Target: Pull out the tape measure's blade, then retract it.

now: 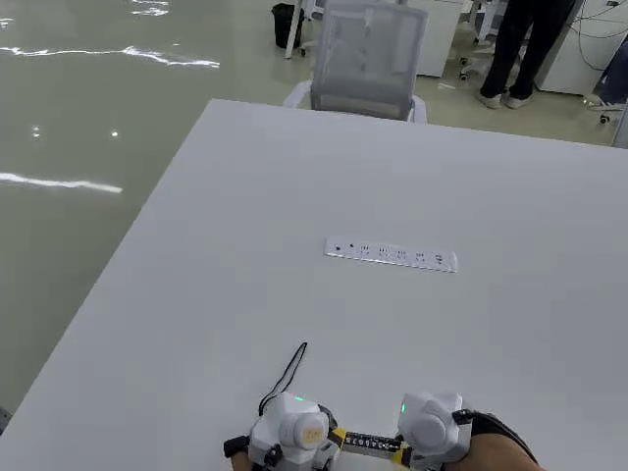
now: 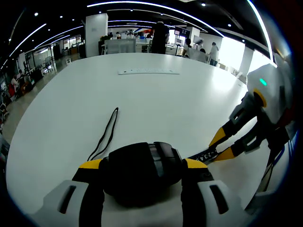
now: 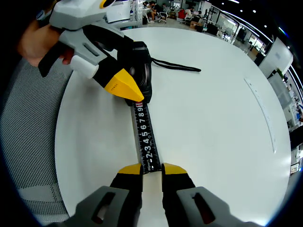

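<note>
I had the tape measure's black case clamped between the jaws of the left claw, close to the near edge of the surface. I could not tell whether it rested on the surface or hung just above it. The right claw was pinched on the tip of the blade, with a short length drawn out between the two claws. The wrist strap lay slack, trailing toward the far edge.

My main worry was the right claw's hold. It looked narrow, right at the blade's end, so a pull off the blade's line could have slipped it free and let the blade snap back. The case is rounded, so I judged it might twist in the left claw under a harder pull. A sideways pull could also have kinked the blade.

On the blade I read the numerals 2 through 9 in the right gripper view. No brand on the case was legible. The marks on the white socket strip mid-surface were too small to read.
</note>
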Motion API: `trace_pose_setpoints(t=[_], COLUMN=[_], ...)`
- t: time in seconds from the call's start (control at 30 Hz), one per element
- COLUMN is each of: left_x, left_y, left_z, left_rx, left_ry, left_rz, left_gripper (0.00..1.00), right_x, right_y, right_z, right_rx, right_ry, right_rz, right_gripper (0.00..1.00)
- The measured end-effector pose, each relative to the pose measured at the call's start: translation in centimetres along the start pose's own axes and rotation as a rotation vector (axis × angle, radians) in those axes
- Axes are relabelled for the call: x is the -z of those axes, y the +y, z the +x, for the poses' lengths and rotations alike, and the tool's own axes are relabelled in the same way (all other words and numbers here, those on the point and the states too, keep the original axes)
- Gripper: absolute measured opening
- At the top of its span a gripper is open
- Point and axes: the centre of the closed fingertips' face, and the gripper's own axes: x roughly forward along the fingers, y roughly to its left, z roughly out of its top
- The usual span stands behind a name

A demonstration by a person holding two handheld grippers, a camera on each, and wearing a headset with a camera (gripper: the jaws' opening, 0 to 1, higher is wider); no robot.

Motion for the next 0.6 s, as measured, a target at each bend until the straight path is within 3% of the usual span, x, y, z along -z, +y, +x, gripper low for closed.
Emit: trace_pose_setpoints(t=[0.6], left_x=[0.0], left_y=[0.2], left_z=[0.2], left_rx=[0.003], left_ry=[0.005], left_rz=[0.001], left_gripper=[0.63], right_x=[-1.1], right_y=[0.0], right_z=[0.4], right_rx=[-0.011], right_ry=[-0.013], right_rz=[0.001], right_gripper=[0.14])
